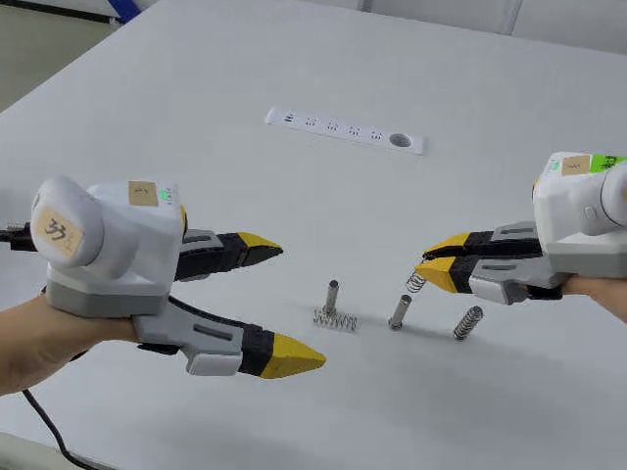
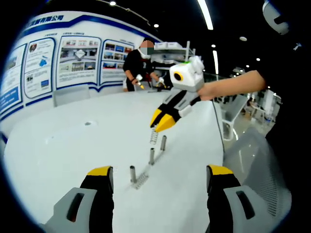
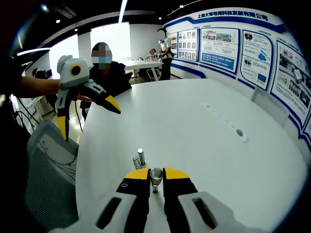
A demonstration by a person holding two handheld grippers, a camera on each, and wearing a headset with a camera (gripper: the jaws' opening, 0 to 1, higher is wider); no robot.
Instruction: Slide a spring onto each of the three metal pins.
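In the head view, the left gripper (image 1: 284, 302) is at the lower left of the frame, held in a hand (image 1: 39, 338). Its jaws are wide apart and grip nothing, and its yellow tips point right across the table (image 1: 196, 117) toward the pins.

Right of it, near the centre, the left pin (image 1: 331, 296) stands upright and bare. A loose spring (image 1: 335, 319) lies flat at its base. Next to the right, the middle pin (image 1: 399, 311) leans a little and is also bare.

Just above and right of that pin's top hangs the held spring (image 1: 416, 282). Its upper end is clamped between the closed jaws of the right gripper (image 1: 423, 264), which comes in from the right edge. I cannot tell whether this spring touches the pin.

Furthest right in the row, the right pin (image 1: 459, 335) leans, with a fitted spring (image 1: 469, 321) slid over its length. A power strip (image 1: 345, 130) lies in the upper middle, well apart from the pins.

In the left gripper view, that gripper's own jaws stand far apart at the bottom. The pins form a row up the frame between them, and the right gripper sits upper centre with the spring dangling from its tips.

In the right gripper view, the left gripper shows at upper left with its jaws spread. At lower centre, this gripper's own jaws are pressed on the held spring, which is seen end-on. The left pin and loose spring lie just above and left of it.
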